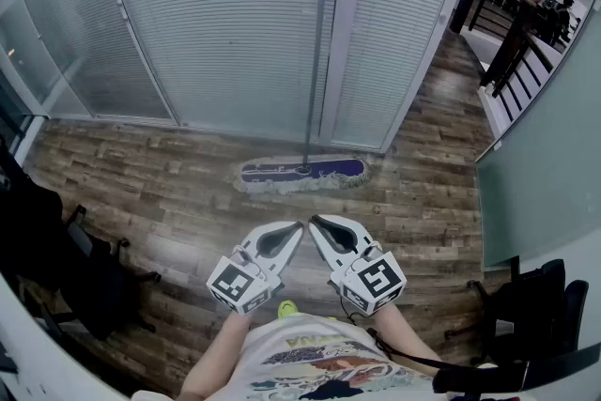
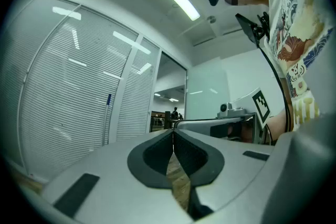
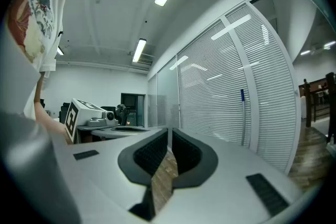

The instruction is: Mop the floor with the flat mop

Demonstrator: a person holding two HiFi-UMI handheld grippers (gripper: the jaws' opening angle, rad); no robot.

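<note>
A flat mop [image 1: 302,172] with a blue and white head lies on the wooden floor. Its grey handle [image 1: 314,61] with a blue tip leans up against the blinds; the blue tip [image 2: 108,99] shows in the left gripper view, and the same blue tip [image 3: 242,95] in the right gripper view. My left gripper [image 1: 299,226] and right gripper [image 1: 314,222] are held level side by side, tips close together, a short way in front of the mop head. Both are shut with nothing between the jaws.
A glass wall with white blinds [image 1: 225,23] runs behind the mop. Black office chairs stand at the left [image 1: 66,268] and at the right [image 1: 526,315]. A frosted glass partition [image 1: 545,155] borders the right side, and a dark railing [image 1: 507,23] lies beyond.
</note>
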